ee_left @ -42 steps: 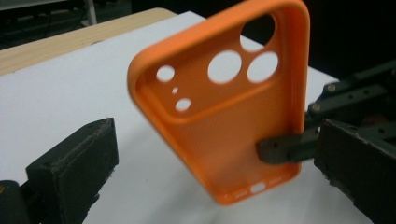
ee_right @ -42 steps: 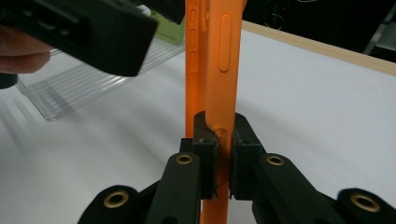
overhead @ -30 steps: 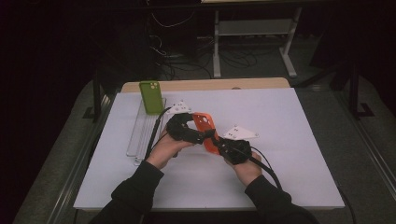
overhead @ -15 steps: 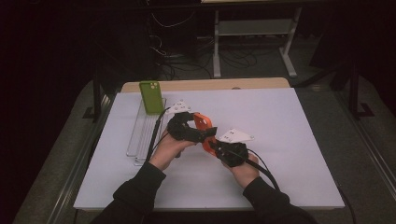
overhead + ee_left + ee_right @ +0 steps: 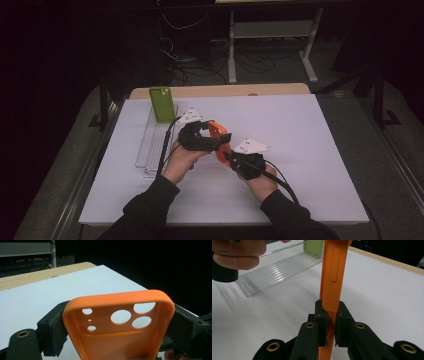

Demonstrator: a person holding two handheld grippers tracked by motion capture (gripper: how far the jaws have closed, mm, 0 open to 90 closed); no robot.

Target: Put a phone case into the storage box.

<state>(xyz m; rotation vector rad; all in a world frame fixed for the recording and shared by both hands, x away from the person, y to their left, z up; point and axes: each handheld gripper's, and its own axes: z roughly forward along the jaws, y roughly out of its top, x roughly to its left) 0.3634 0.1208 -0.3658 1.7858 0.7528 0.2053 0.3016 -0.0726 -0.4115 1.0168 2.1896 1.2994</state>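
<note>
step: two-gripper hold of orange phone case [image 5: 117, 325] above the table | left gripper [image 5: 117, 330]: jaws just closed in, pads on both long sides | right gripper [image 5: 331, 326]: clamped on case edge | tip: firm left grip before right releases

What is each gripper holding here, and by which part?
Both hold the orange phone case. The right gripper pinches its thin side edge. The left gripper spans its width near the camera cutouts, jaws just closing in, pads against both long sides.

1 orange phone case [image 5: 218, 138], 1 green phone [image 5: 162, 103], 1 clear tray [image 5: 152, 150], 2 grippers.
</note>
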